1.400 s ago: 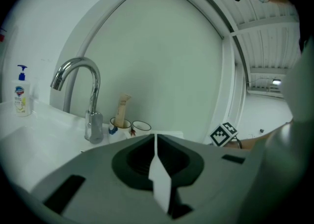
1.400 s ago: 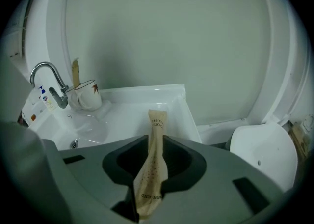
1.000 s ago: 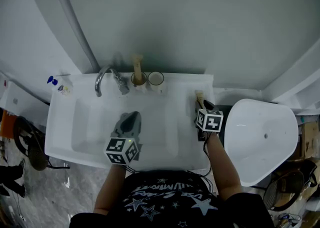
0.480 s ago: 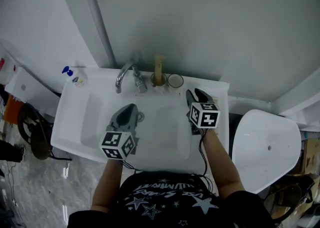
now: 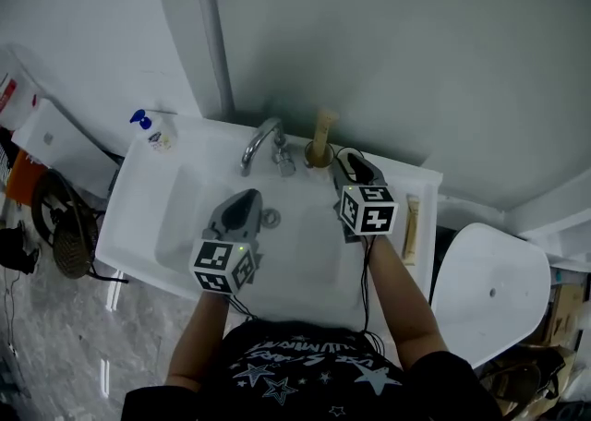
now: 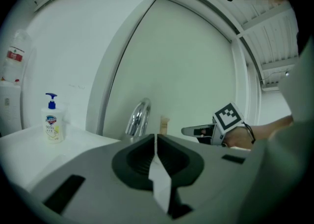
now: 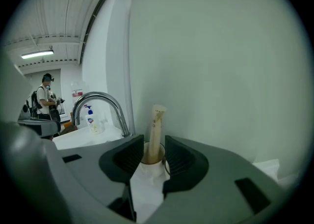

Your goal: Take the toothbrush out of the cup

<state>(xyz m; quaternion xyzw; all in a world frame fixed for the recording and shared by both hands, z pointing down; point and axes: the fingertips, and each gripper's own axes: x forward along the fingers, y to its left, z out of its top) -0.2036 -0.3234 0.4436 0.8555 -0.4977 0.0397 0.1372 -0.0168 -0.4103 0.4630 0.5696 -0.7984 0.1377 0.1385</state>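
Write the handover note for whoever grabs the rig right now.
Left gripper: shut, empty, over the sink basin.
Right gripper: open, lined up on the toothbrush, not gripping it.
The toothbrush stands in the cup beside the faucet, at the back of the sink.
Done: nothing removed yet.
Left: close on the toothbrush and lift it out.

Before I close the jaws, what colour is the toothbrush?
The toothbrush is pale beige, standing in the white cup; it shows best in the right gripper view.
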